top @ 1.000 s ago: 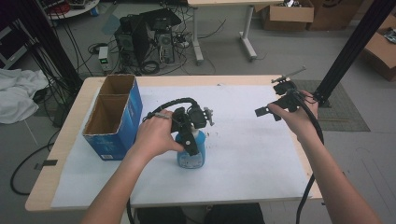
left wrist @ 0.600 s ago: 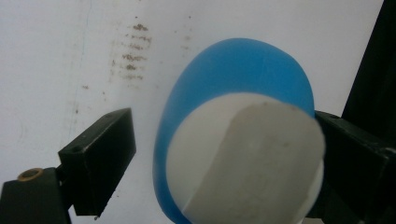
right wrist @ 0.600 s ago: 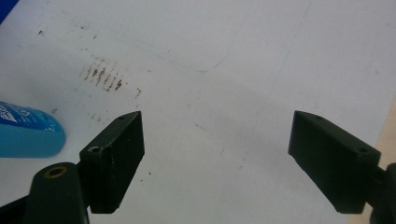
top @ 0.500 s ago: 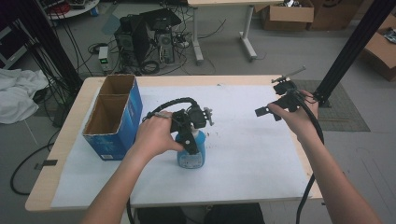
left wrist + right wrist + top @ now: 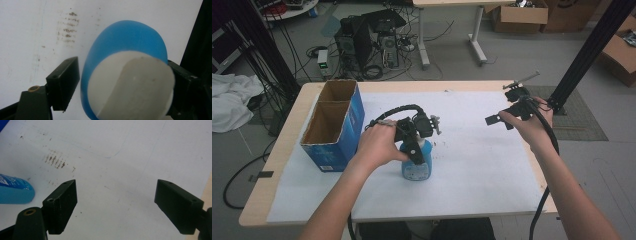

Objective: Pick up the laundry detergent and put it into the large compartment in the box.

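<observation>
Two grippers: left gripper (image 5: 418, 150) just closing around blue bottle (image 5: 125, 45) — contact seemingly incomplete; right gripper (image 5: 115, 205) spread wide.

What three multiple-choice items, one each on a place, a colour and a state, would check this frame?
1. Where is the cardboard box?
A. at the table's left side
B. beside the right gripper
C. on the floor

2. What colour is the bottle?
A. red
B. blue
C. green

3. How do the right gripper jaws stand?
A. clamped on the bottle
C. shut on nothing
B. wide apart, nothing between them

Answers: 1 A, the high view shows the box at the left edge. 2 B, its body is blue under a white cap, between the left gripper jaws, which have just been closing. 3 B, bare paper shows between them.
</observation>
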Motion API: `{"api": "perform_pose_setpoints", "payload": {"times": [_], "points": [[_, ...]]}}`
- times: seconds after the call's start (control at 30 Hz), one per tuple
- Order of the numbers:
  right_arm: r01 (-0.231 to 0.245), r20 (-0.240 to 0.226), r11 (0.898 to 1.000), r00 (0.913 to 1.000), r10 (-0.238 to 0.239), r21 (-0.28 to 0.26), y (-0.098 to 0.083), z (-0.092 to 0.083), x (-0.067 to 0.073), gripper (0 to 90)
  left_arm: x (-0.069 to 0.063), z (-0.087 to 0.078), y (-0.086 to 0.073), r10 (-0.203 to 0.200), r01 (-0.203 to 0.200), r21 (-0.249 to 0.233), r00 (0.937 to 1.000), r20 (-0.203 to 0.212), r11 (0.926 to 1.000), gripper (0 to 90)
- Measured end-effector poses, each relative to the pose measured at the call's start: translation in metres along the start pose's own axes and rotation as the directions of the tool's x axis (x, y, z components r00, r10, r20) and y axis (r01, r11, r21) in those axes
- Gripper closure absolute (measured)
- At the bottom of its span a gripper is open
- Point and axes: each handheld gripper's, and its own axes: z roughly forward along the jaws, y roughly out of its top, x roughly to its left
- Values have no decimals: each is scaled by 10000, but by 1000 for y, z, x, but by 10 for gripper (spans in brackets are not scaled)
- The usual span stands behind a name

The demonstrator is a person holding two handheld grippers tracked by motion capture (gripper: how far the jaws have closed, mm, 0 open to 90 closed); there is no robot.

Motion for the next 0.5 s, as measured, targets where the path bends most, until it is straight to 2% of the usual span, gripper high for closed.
{"api": "perform_pose_setpoints", "payload": {"times": [0.33, 0.5], "points": [[-40, -13, 10000, 10000, 40, 20, -2, 0, -2, 186, 2, 1, 1, -53, 53, 19, 10000, 79, 10000, 324], [-70, -19, 10000, 10000, 70, 19, -3, 0, -3, 186, 1, 0, 2, 51, -52, 59, 10000, 82, 10000, 328]]}}
